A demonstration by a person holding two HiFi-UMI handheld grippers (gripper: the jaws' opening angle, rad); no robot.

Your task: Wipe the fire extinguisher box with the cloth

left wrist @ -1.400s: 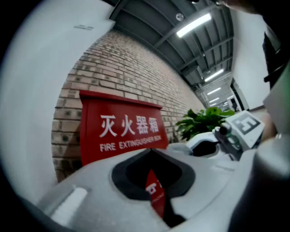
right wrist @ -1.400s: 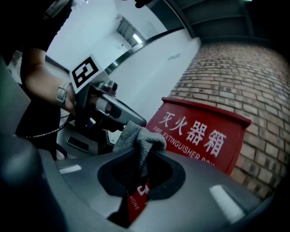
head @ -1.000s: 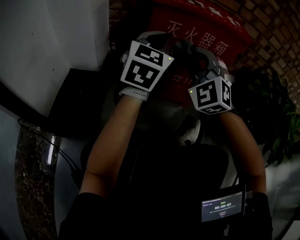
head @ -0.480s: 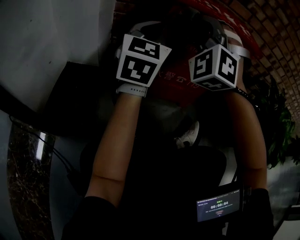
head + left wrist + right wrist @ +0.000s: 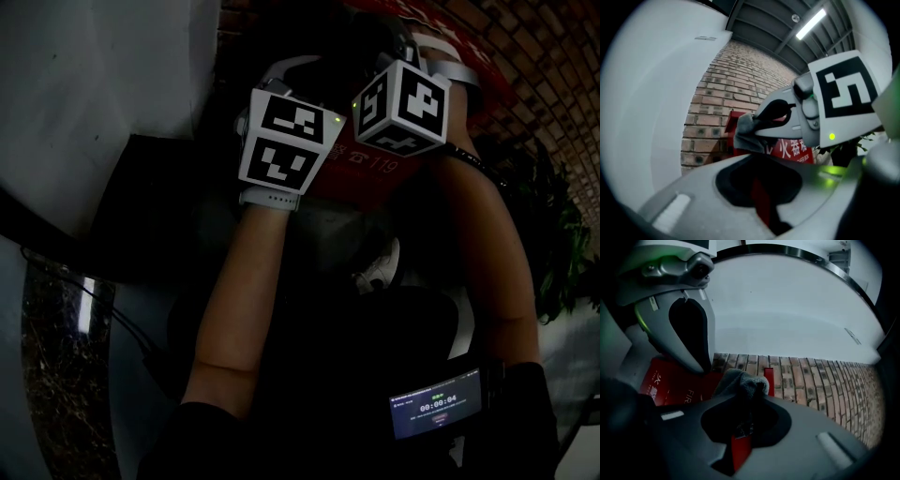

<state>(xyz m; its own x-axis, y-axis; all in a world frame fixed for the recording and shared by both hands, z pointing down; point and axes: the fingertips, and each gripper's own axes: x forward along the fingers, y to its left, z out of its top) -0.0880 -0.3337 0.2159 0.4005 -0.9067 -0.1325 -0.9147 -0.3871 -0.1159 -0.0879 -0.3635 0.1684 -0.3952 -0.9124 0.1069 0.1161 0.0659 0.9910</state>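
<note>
Clamped on the cloth (image 5: 738, 380), the right hand-held gripper (image 5: 752, 394) has swung up and left beside the closed, empty left hand-held gripper (image 5: 754, 159), the red box (image 5: 665, 383) just ahead, so wiping looks under way.

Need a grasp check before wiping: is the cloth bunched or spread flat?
Bunched. The right gripper view shows the grey cloth as a crumpled wad pinched in the right gripper, not spread flat.

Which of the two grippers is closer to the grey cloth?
The right. The right gripper has the cloth clamped between its jaws, in front of the red fire extinguisher box. The left gripper sits just beside it, jaws together, not touching the cloth.
</note>
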